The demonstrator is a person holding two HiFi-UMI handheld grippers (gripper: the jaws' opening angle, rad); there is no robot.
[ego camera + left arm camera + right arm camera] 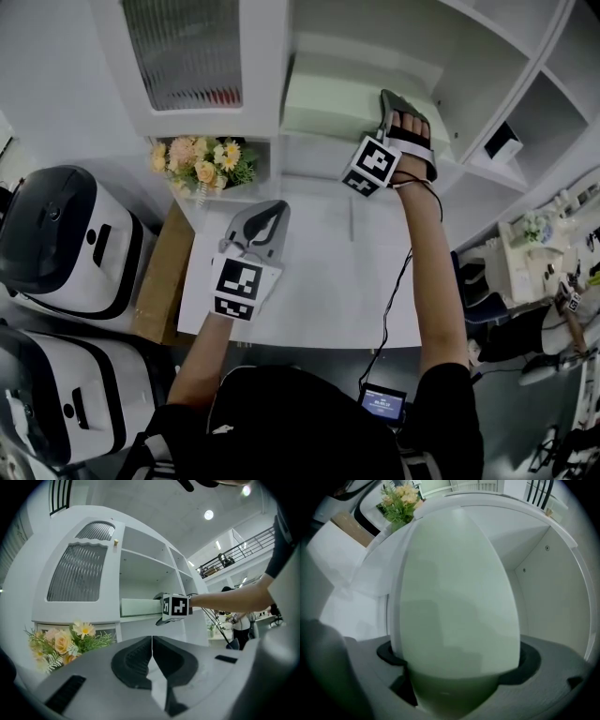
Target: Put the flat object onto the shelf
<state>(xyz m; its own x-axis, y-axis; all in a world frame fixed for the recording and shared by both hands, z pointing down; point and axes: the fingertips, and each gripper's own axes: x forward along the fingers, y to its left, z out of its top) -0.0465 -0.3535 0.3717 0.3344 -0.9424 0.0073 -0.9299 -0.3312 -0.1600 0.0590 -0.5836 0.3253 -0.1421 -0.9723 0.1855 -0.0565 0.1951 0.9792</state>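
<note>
The flat object (333,111), a pale green slab, lies on the white shelf (309,150) of the wall unit; it also shows in the left gripper view (138,606). My right gripper (396,105) reaches into that shelf bay at the slab's right end. In the right gripper view the flat object (454,597) fills the space between the jaws, which stand spread wide at its two edges with no visible squeeze. My left gripper (267,217) hovers over the white table (309,281), its jaws (152,653) closed together and empty.
A bunch of flowers (202,161) stands in the low bay left of the shelf. A ribbed-glass cabinet door (183,47) is above it. Two white machines (56,234) and a cardboard box (159,272) sit left of the table. More shelf bays (503,142) are at the right.
</note>
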